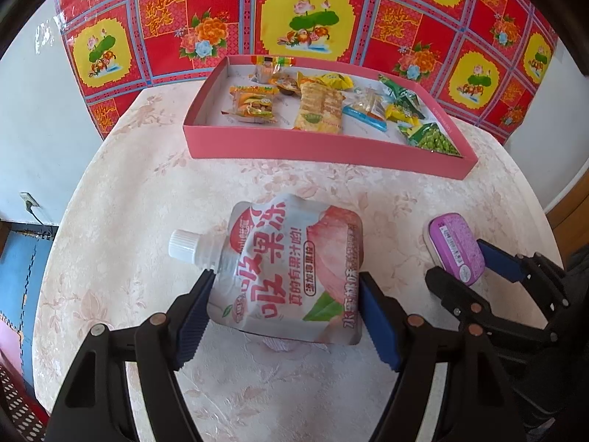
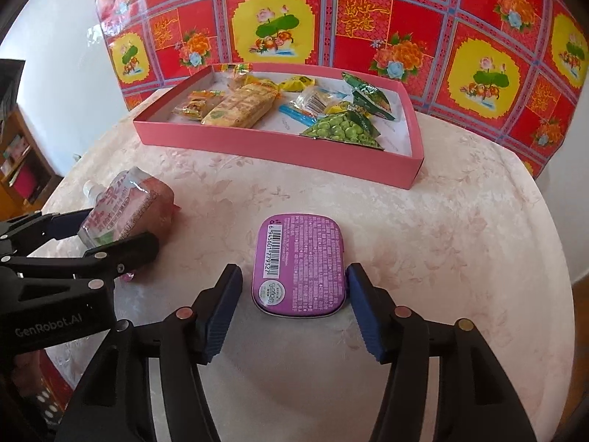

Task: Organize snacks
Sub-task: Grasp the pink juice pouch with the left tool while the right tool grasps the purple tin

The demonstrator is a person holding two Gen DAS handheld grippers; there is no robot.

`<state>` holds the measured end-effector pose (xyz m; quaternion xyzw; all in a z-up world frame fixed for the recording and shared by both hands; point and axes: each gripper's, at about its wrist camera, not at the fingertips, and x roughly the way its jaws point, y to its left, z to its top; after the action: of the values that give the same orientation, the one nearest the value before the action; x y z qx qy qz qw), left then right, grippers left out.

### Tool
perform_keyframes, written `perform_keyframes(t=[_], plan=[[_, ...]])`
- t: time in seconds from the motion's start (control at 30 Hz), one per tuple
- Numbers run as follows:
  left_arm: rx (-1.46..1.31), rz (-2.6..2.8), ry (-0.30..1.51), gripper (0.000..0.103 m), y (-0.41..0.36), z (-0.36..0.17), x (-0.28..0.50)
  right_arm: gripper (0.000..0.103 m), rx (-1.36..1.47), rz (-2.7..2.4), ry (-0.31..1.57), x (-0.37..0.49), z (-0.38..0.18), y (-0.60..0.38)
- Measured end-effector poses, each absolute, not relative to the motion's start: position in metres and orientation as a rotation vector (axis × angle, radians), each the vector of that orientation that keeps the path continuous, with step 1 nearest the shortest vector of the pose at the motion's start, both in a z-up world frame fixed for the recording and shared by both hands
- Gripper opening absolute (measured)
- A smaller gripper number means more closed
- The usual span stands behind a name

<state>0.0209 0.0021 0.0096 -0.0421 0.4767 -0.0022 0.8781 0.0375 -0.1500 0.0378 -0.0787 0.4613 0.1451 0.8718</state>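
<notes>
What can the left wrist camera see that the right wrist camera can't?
Only the left wrist view shows the jelly pouch's front, with its white cap and peach picture, and a wall socket. Only the right wrist view shows the purple tin's barcode and a wooden shelf. Both show the pink box of snacks, the jelly pouch, the purple tin, the flowery table and the red patterned cloth. Each hand-held gripper, left and right, has its item between its fingers; the right's pads do not press on the tin.

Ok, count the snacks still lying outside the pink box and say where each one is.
2. The peach jelly pouch lies on the table between the left gripper's fingers; the purple tin lies between the right gripper's fingers. Others may sit out of view.
</notes>
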Motion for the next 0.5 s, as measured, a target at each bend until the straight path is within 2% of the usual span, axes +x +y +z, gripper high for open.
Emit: perform_keyframes(t=[0.17, 0.27, 0.5], plan=[[-0.086, -0.011, 0.987, 0.078, 0.0035, 0.0103, 0.0215, 0.06, -0.152, 0.305, 0.962, 0.0371, 0.0378, -0.1518], [-0.082, -0.014, 0.979, 0.079, 0.0033, 0.0107, 0.0213, 0.051, -0.15, 0.284, 0.955, 0.0371, 0.0386, -0.1543], [-0.081, -0.016, 0.966, 0.078, 0.0034, 0.0111, 0.0208, 0.051, -0.151, 0.297, 0.952, 0.036, 0.039, -0.1556]])
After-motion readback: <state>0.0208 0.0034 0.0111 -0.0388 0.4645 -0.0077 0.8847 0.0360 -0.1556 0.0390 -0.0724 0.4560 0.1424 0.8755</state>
